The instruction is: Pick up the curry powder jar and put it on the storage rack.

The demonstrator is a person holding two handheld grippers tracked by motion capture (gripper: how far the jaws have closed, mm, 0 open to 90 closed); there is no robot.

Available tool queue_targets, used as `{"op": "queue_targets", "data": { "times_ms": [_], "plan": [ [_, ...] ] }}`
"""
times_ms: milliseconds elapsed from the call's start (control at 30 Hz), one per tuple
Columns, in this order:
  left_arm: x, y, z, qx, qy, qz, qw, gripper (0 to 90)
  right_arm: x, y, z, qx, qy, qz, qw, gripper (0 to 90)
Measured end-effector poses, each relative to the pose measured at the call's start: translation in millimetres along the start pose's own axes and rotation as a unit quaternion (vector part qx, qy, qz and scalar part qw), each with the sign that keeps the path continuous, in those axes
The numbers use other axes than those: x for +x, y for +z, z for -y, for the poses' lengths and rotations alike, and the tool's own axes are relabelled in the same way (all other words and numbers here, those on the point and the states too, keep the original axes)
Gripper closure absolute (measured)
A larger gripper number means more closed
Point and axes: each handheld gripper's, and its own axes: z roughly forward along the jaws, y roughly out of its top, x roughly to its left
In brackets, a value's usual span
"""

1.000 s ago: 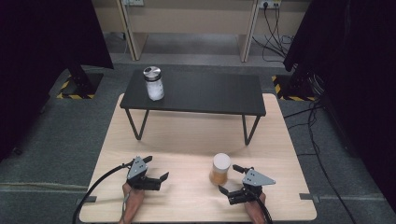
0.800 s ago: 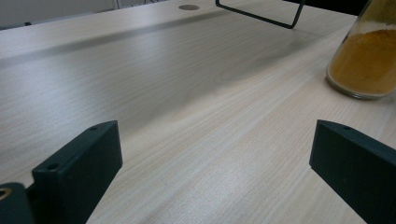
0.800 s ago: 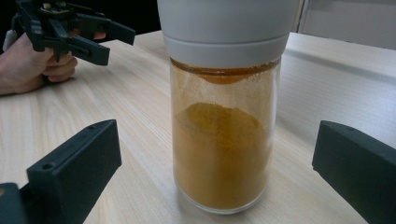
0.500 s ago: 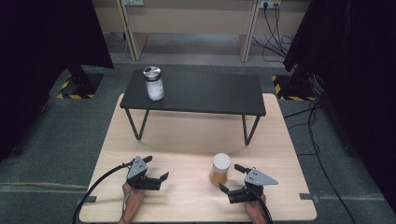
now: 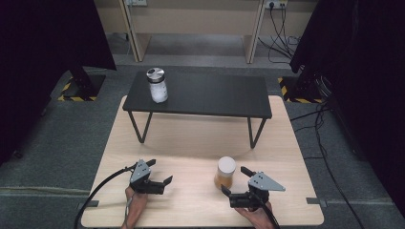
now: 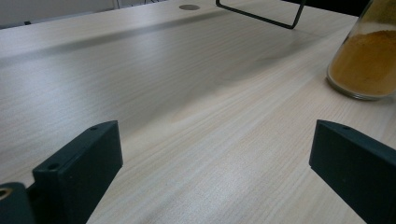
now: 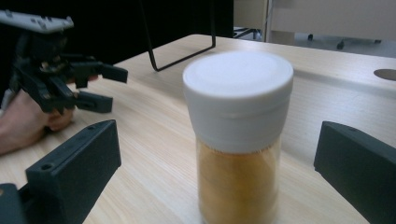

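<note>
Your right gripper (image 5: 233, 182) rests low on the pale wooden table (image 5: 191, 143), jaws spread wide and holding nothing. Just ahead of it, lined up with the gap between the jaws but not yet touching either one, stands the spice jar (image 5: 225, 172): upright, with a white screw cap and orange-brown powder inside. The wide spread probably serves to let the jar's body pass between the jaws before you close them.

Your left gripper (image 5: 161, 175) lies off to the far side of the jar, well apart from it, jaws likewise released and empty, seemingly parked out of the way. From its own view the jar (image 6: 366, 60) sits ahead and to one side, its cap cut off by the frame's edge.

Beyond both grippers stands a low black bench (image 5: 200, 95), with a second jar (image 5: 157, 85) on it, silver-lidded with white contents that are hard to identify. In the right gripper view the spice jar (image 7: 238, 135) looks blurred and its base is cut off.
</note>
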Motion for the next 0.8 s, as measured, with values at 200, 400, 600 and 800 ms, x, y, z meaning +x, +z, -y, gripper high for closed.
{"op": "queue_targets", "data": {
  "times_ms": [200, 400, 600, 800],
  "plan": [
    [-0.1, -0.1, 0.2, 0.000, 0.000, 0.000, 1.0000, 1.9, 14.3, 9.5, -4.2, -0.004, -0.017, 0.036, 0.9992, 3.9],
    [0.2, -0.1, 0.1, 0.000, 0.000, 0.001, 1.0000, 1.9, 15.5, 26.5, -9.4, 0.017, -0.014, 0.050, 0.9985, 8.2],
    [0.3, 0.0, 0.0, 0.000, 0.000, 0.001, 1.0000, 1.9, 12.8, 37.8, -5.4, 0.025, -0.010, 0.055, 0.9982, 14.6],
    [0.5, 0.0, 0.0, 0.000, 0.000, 0.001, 1.0000, 2.0, 7.1, 42.4, 1.5, 0.008, 0.001, 0.052, 0.9986, 22.2]
  ]
}}
